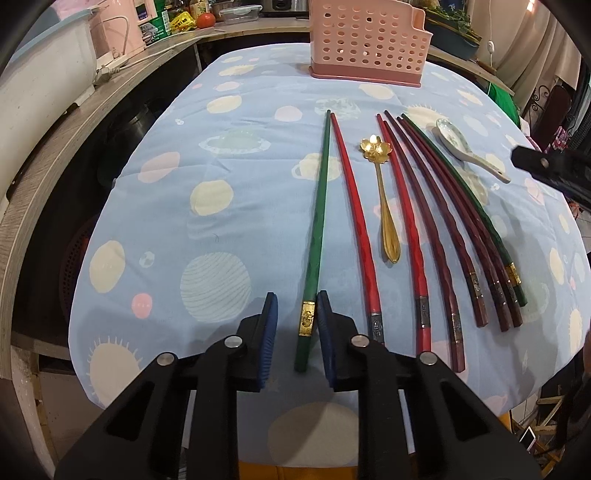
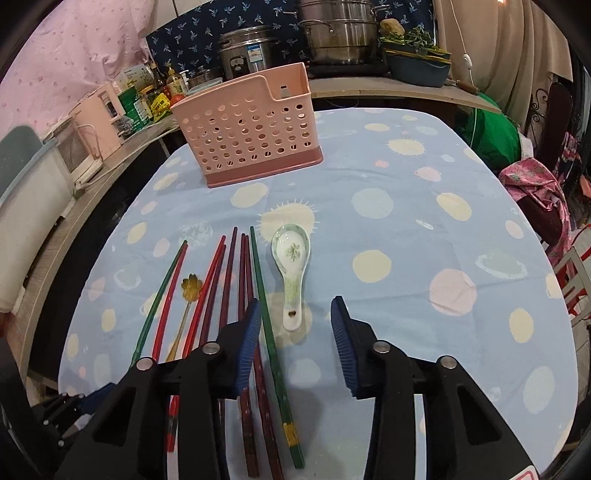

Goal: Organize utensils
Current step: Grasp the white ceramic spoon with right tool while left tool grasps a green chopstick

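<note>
Several chopsticks lie in a row on the blue tablecloth [image 1: 221,206]: a green one [image 1: 317,221] leftmost, red ones [image 1: 354,218], dark maroon ones [image 1: 439,218] and another green one [image 2: 271,325]. A gold flower spoon [image 1: 384,195] lies among them; a white ceramic spoon [image 2: 291,266] lies to the right. A pink perforated utensil holder [image 2: 251,136] stands at the far side. My left gripper [image 1: 295,310] is open, its pads on either side of the leftmost green chopstick's thick end. My right gripper [image 2: 295,317] is open, above the ceramic spoon's handle and the right green chopstick.
A counter [image 1: 74,122] with appliances, bottles and a tomato runs along the left. Steel pots [image 2: 332,33] and a planter stand behind the table. Clothes and a chair [image 2: 539,184] are at the right. The right gripper shows at the left wrist view's right edge [image 1: 546,166].
</note>
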A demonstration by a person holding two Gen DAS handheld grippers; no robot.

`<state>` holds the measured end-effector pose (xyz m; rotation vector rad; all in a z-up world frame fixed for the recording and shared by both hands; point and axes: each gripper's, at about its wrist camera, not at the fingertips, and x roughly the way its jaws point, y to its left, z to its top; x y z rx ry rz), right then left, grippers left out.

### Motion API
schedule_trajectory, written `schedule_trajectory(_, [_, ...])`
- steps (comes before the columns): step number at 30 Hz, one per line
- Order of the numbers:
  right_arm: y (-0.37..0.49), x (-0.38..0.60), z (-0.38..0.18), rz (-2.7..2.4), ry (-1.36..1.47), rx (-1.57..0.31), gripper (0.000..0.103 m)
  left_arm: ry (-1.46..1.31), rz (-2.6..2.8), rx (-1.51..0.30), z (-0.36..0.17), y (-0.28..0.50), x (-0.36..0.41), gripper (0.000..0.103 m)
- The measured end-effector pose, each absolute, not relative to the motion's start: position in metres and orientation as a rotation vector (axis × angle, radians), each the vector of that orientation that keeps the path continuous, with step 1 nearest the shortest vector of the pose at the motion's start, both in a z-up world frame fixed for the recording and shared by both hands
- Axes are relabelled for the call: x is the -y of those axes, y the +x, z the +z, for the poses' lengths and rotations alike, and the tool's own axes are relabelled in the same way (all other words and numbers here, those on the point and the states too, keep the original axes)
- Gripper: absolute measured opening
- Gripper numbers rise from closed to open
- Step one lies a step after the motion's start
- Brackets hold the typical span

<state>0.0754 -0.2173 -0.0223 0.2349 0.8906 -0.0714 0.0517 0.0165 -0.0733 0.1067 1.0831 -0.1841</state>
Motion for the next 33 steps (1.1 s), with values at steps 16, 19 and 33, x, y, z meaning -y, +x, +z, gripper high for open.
schedule_trajectory(16, [0.106,0.233,-0.067,-0.033,0.324,-0.992,0.008,0.101,-0.183,-1.084,-0.073,0.054,-0.017,0.021])
schedule_trajectory(19, [0.104,0.231,-0.069,-0.027,0.319,-0.983,0.008,0.102,-0.183,-1.078,-0.073,0.053,-0.017,0.021])
schedule_trajectory(33, [0.092,0.224,-0.065,-0.019,0.28,-0.957,0.007,0.058,-0.199,-1.081,-0.072,0.053,-0.022,0.009])
